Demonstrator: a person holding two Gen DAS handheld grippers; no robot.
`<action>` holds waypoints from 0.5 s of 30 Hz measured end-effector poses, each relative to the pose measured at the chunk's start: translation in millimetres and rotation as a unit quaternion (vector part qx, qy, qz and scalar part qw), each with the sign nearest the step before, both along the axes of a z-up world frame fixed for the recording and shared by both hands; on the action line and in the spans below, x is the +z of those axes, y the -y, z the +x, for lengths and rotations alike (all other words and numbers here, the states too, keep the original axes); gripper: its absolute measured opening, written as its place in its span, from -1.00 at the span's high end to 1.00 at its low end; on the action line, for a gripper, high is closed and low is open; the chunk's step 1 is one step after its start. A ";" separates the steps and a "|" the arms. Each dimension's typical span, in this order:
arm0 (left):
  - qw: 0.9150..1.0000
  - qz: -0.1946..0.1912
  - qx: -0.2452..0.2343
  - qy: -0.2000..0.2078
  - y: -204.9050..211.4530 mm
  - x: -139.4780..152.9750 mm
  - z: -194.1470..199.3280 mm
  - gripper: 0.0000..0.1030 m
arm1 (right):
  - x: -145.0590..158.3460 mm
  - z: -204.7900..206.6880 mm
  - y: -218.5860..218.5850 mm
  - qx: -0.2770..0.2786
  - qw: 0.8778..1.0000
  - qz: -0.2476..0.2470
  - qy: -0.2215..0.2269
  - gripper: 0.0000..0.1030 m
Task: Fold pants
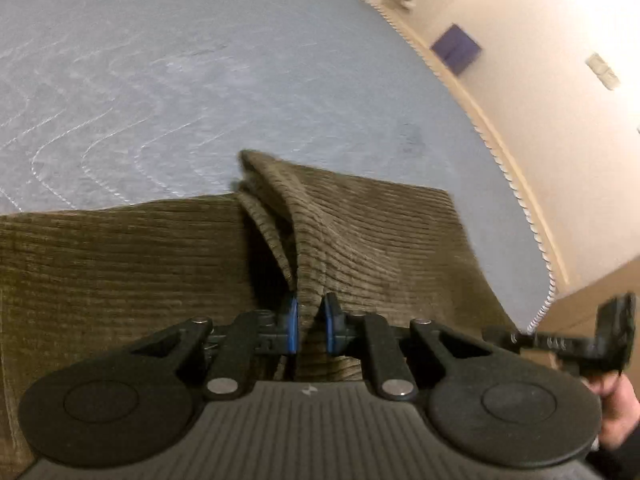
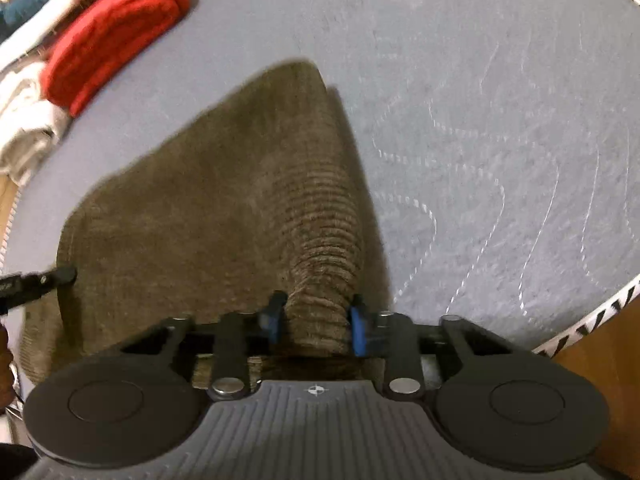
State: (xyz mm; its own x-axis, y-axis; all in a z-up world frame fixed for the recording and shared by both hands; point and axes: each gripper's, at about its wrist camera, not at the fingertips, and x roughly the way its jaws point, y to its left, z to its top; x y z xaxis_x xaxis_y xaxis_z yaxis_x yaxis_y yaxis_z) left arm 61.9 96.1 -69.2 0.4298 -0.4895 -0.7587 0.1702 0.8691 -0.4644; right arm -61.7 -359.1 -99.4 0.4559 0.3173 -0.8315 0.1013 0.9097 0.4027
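Olive-brown corduroy pants (image 1: 120,264) lie on a grey quilted mat (image 1: 200,80). My left gripper (image 1: 311,326) is shut on a raised fold of the pants, which peaks just ahead of the blue pads. In the right wrist view the pants (image 2: 192,208) stretch away from my right gripper (image 2: 316,322), which is shut on a thick bunched fold of the cloth lifted off the mat (image 2: 480,120). The right gripper's tip shows at the right edge of the left wrist view (image 1: 616,332), and the left gripper's tip shows at the left of the right wrist view (image 2: 36,280).
A folded red garment (image 2: 116,36) and white and blue clothes (image 2: 28,120) lie at the far left of the mat. The mat's stitched edge (image 1: 520,200) runs along a cream wall with a purple square (image 1: 456,48). Wooden floor (image 2: 600,380) lies off the mat's near right.
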 end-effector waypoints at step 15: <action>0.977 0.109 -0.182 0.012 59.7 -14.2 -25.4 0.41 | -2.0 -1.4 -5.1 -0.025 0.998 -0.045 -0.025 -0.04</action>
